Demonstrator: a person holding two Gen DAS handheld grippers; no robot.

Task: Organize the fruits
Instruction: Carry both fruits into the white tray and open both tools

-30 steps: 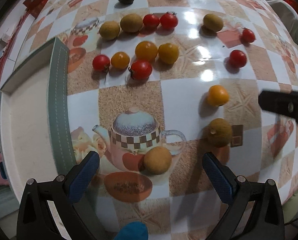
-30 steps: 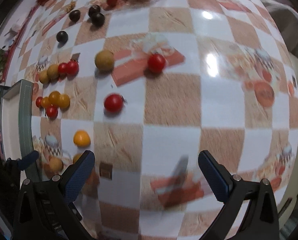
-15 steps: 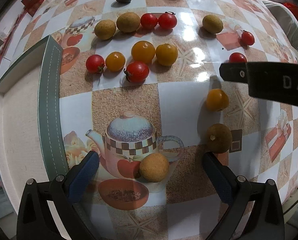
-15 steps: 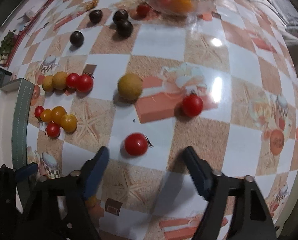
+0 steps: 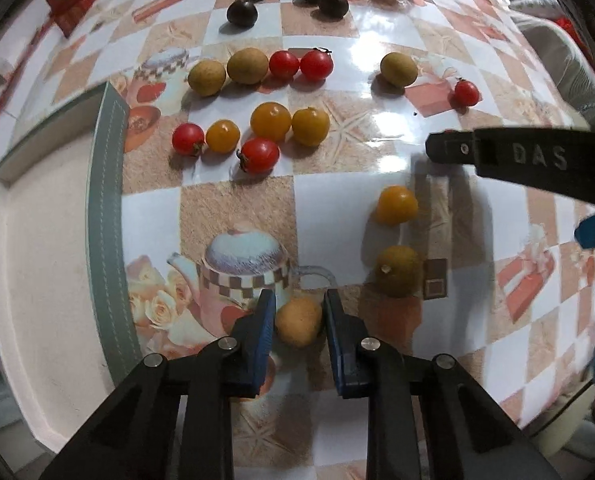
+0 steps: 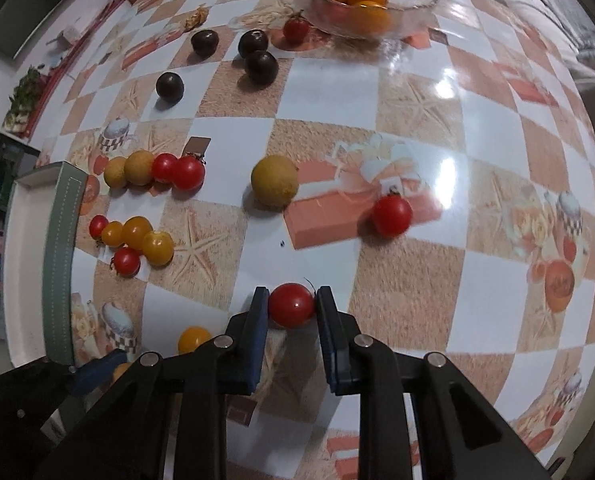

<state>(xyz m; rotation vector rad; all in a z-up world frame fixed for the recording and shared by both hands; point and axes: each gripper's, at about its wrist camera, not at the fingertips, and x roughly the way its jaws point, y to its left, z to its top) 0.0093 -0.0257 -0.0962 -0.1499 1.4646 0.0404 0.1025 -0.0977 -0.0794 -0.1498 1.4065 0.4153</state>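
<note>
Flanking a tan longan [image 5: 298, 321], the left hand-held gripper [image 5: 299, 312] has its blue pads drawn in on either side of the fruit, which sits on the worktop [image 5: 337, 168] at the printed teapot; whether both pads press it I cannot tell. The right hand-held gripper [image 6: 292, 306] is clamped on a red cherry tomato [image 6: 291, 305], both pads touching it. Just right of the left gripper lie a green-brown longan [image 5: 398, 271] and a yellow tomato [image 5: 396, 205]. A mixed cluster of tomatoes [image 5: 265, 136] lies further off, beside a green-edged tray [image 5: 105, 208]. A glass bowl [image 6: 417, 4] of oranges stands at the far edge.
</note>
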